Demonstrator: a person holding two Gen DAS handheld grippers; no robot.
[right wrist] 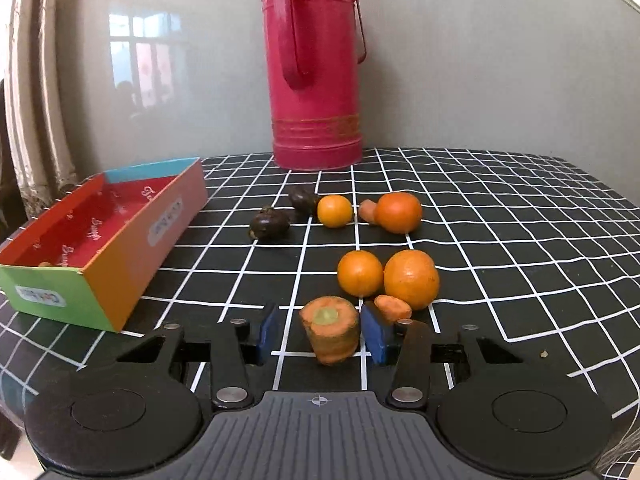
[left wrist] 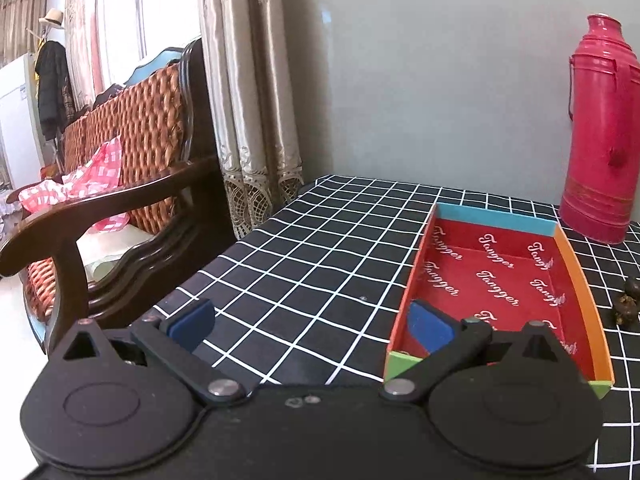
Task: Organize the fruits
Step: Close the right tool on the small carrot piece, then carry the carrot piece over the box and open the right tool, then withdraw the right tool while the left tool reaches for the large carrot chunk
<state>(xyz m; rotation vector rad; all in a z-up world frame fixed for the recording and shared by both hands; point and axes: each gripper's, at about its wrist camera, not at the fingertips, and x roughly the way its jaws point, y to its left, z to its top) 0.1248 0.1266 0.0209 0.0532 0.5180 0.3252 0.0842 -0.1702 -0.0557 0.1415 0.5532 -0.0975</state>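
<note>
The right gripper (right wrist: 318,332) sat low over the black cloth with the white grid (right wrist: 500,240), its blue pads (right wrist: 267,330) drawn in narrow around a stubby orange carrot chunk with a greenish cut top (right wrist: 330,330). The right-hand pad touched the chunk's side; a sliver of cloth showed between the chunk and the other pad, so whether the grip had fully closed could not be told. The chunk stood nearly upright, its cut face tilted toward the camera, its short axis across the jaws. Just beyond it lay a smaller carrot piece (right wrist: 393,307) and two round oranges (right wrist: 411,279), touching each other; farther off from the carrot chunk lay two more oranges and two dark, wrinkled fruits (right wrist: 270,223), before a tall pink metal thermos flask (right wrist: 316,68). The shallow cardboard box with a red printed lining and multicoloured walls (right wrist: 132,248) lay well to the left of the carrot chunk, seemingly nearly empty. The left gripper (left wrist: 314,322) hovered at the box's near end, fingers spread wide and holding nothing, one pad over the box's corner. The right hand was plainly the nearer to the chunk; the coming move probably called for carrying it leftward to the box.
</note>
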